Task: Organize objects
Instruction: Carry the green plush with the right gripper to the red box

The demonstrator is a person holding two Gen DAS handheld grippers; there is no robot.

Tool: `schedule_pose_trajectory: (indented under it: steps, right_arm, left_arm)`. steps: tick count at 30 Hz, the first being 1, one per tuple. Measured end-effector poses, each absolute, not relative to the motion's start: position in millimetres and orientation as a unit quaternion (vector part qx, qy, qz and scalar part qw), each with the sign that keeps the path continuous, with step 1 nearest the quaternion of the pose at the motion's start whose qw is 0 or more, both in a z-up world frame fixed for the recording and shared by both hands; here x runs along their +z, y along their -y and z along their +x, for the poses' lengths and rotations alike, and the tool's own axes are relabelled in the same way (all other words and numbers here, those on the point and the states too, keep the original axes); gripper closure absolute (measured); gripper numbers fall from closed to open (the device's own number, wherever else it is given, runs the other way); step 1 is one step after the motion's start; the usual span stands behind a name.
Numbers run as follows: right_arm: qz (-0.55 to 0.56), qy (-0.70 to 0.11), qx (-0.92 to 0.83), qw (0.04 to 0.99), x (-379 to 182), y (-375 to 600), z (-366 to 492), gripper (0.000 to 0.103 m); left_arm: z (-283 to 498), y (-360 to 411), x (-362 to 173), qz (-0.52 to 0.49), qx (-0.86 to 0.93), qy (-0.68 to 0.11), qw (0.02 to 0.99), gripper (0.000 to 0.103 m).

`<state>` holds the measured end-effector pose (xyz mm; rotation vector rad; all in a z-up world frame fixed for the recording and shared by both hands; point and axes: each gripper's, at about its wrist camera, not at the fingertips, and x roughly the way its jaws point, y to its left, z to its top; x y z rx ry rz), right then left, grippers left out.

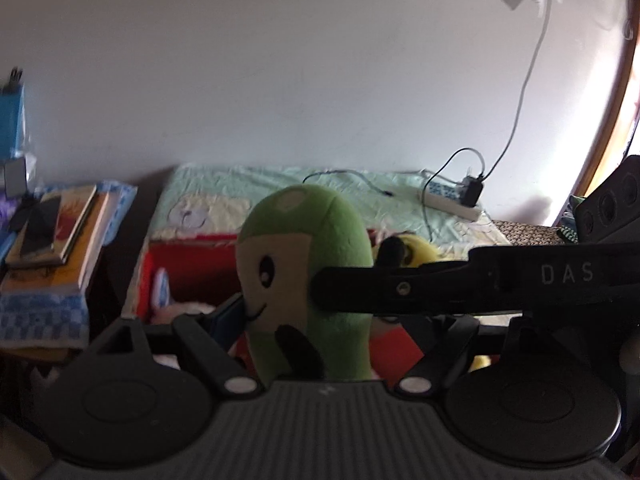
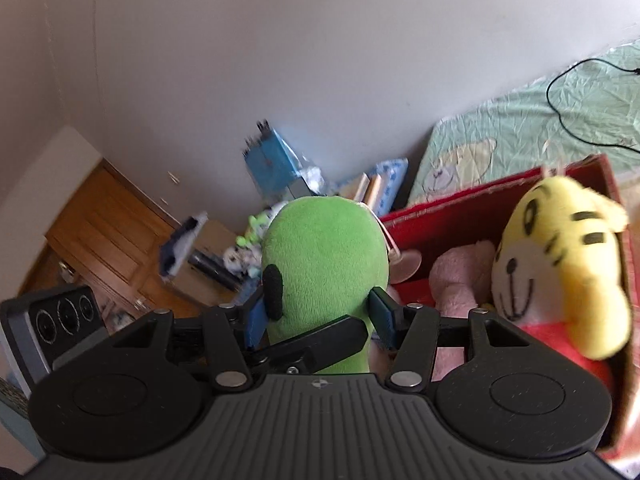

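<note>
A green plush toy (image 1: 320, 264) with a cream smiling face stands upright over a red box (image 1: 188, 272), its face towards the left wrist camera. My left gripper (image 1: 308, 316) is around its lower body, and the blue left pad (image 1: 230, 316) presses its cheek. The right pad is hidden behind the other gripper's black finger. In the right wrist view my right gripper (image 2: 320, 312) is shut on the green plush toy (image 2: 324, 256) from behind, with both blue pads (image 2: 382, 314) pressed into it. The red box (image 2: 460, 208) holds a yellow tiger plush (image 2: 560, 272) and a pink plush (image 2: 460, 276).
The box sits on a bed with a pale green sheet (image 1: 320, 188). A power strip (image 1: 452, 200) with cables lies at the far side. A stack of books (image 1: 60, 240) is on a side table to the left. A wooden door (image 2: 108, 240) and a blue box (image 2: 272, 160) stand beyond.
</note>
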<state>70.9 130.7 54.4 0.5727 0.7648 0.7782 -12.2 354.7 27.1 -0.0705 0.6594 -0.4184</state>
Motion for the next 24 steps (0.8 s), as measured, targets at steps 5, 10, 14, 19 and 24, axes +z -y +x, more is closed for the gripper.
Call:
schedule_pose_trajectory:
  steps: [5,10,14,19,24]
  right_arm:
    - [0.248,-0.386,0.351,0.816,41,-146,79,0.047]
    - [0.245,-0.410,0.322,0.818,27,-153,83,0.046]
    - [0.253,-0.413,0.308,0.819,20,-154,86,0.047]
    - [0.252,-0.421,0.304,0.817,15,-164,88,0.047]
    - [0.281,-0.431,0.307,0.800,4,-158,93,0.047]
  left_arm:
    - [5,-363,0,-0.043,-0.195,-0.356,0.913,0.021]
    - [13,-371,-20,-0.041,-0.197,-0.382,0.902,0.023]
    - [17,-376,-30,-0.034,-0.186,-0.394,0.900,0.022]
    - [19,-378,-32,-0.034,-0.187,-0.404,0.895,0.023]
    - [24,-373,-37,-0.022,-0.180,-0.414,0.892,0.021]
